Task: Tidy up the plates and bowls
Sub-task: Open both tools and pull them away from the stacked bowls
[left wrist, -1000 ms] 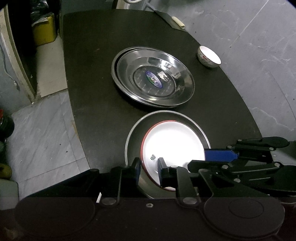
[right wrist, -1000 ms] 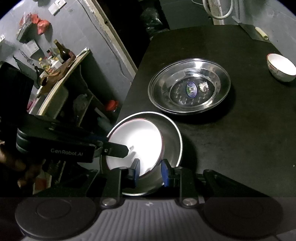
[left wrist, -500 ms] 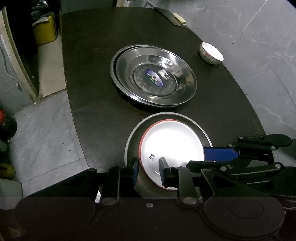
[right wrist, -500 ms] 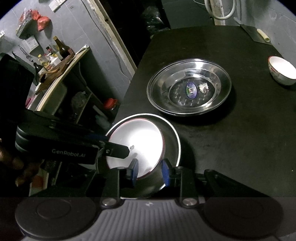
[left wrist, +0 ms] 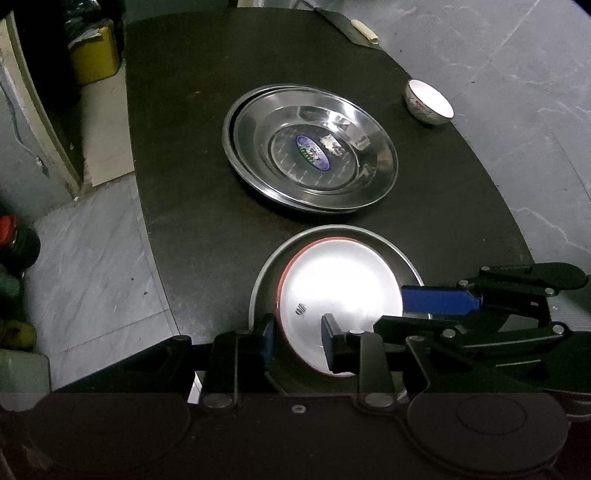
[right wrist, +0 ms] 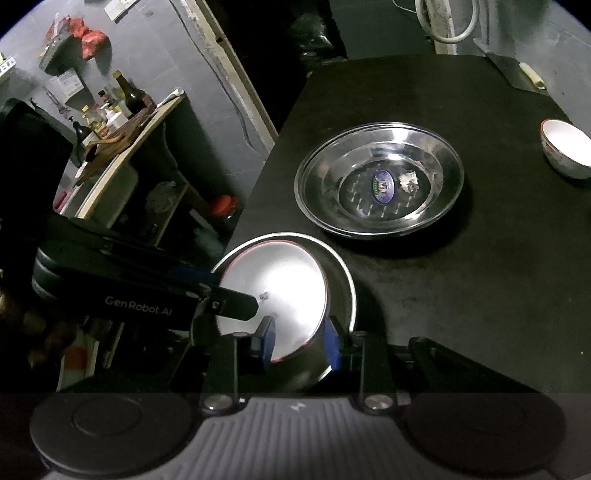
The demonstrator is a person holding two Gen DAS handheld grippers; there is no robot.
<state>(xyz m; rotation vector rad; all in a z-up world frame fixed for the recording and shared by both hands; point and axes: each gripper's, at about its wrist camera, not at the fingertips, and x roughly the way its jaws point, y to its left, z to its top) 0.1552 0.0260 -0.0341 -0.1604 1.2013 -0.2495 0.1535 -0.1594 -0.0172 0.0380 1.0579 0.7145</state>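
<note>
A white red-rimmed plate [left wrist: 341, 295] lies inside a steel plate [left wrist: 271, 264] at the near edge of the black table [left wrist: 184, 147]. My left gripper [left wrist: 298, 341] and my right gripper [right wrist: 299, 343] are each shut on the near rims of these two stacked plates, from opposite sides. The pair shows in the right wrist view too, the white plate [right wrist: 280, 288] in the steel plate [right wrist: 345, 291]. Stacked large steel dishes [left wrist: 314, 151] [right wrist: 380, 182] sit mid-table. A small white bowl [left wrist: 428, 101] [right wrist: 565, 151] stands at the right.
A knife with a pale handle [left wrist: 364, 31] lies at the far table edge. A yellow container [left wrist: 94, 55] and bottles [left wrist: 16, 245] stand on the floor to the left. A shelf with bottles [right wrist: 110, 110] stands left of the table.
Both grippers have drawn back and lifted a little with the stacked plates; the steel dishes and bowl look farther away. The grips are unchanged.
</note>
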